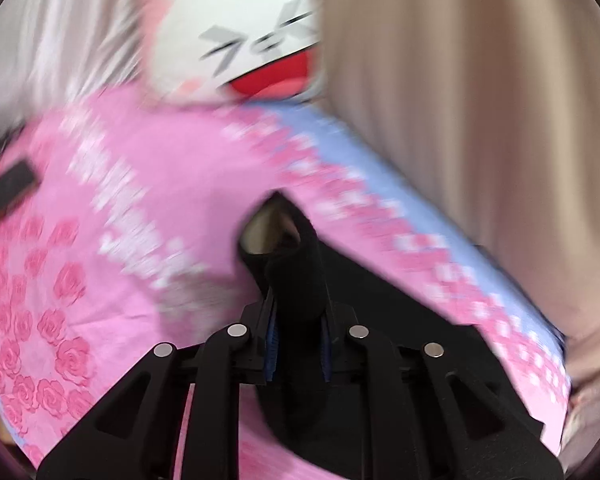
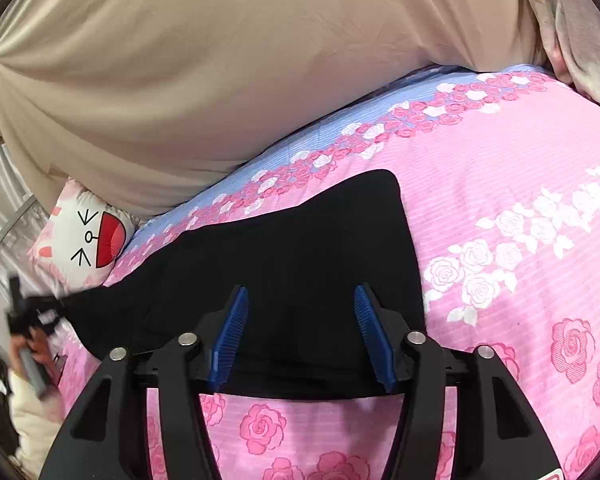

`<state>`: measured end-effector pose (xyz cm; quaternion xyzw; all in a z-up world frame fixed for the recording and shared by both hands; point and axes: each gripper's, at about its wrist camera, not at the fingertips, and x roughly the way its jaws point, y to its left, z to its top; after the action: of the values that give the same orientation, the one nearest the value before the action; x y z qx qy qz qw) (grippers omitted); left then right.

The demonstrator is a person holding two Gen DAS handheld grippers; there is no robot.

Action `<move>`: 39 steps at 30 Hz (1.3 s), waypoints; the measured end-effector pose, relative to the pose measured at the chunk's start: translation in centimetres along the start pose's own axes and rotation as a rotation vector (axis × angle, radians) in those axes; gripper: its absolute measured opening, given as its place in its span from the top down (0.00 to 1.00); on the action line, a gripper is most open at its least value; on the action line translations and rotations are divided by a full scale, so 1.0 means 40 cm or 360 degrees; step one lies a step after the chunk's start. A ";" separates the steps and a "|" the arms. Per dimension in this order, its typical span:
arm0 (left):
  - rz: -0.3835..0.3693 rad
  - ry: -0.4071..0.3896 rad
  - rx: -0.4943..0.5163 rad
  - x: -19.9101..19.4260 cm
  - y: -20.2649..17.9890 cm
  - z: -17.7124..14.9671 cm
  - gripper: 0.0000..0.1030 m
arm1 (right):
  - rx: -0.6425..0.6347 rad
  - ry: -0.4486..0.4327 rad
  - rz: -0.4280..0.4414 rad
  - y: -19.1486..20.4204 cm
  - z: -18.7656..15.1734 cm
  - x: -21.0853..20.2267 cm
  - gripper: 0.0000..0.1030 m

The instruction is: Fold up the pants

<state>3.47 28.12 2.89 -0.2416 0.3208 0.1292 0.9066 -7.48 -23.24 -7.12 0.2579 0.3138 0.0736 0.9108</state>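
Black pants (image 2: 300,248) lie on a pink rose-print bed sheet (image 2: 520,184). My right gripper (image 2: 300,312) is open, its blue pads (image 2: 230,336) spread just above the near edge of the pants. My left gripper (image 1: 298,320) is shut on a bunched end of the pants (image 1: 296,264), lifted off the sheet (image 1: 132,208); this view is motion-blurred. In the right wrist view the left gripper (image 2: 28,312) shows at the far left, pulling the pants' end.
A white cartoon-face pillow (image 2: 88,240) lies at the bed's head, also in the left wrist view (image 1: 244,40). A beige curtain (image 2: 220,60) hangs along the far side of the bed. A blue border strip (image 2: 332,128) runs along that edge.
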 end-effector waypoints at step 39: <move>-0.0443 0.0133 0.0911 -0.171 -0.506 -0.405 0.08 | 0.0152 0.0026 0.0306 -0.053 0.130 -0.041 0.22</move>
<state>-2.27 1.93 3.52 -0.0234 0.3448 -0.1015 0.9329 -5.66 -27.73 -3.86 0.3295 0.2983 0.1478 0.8835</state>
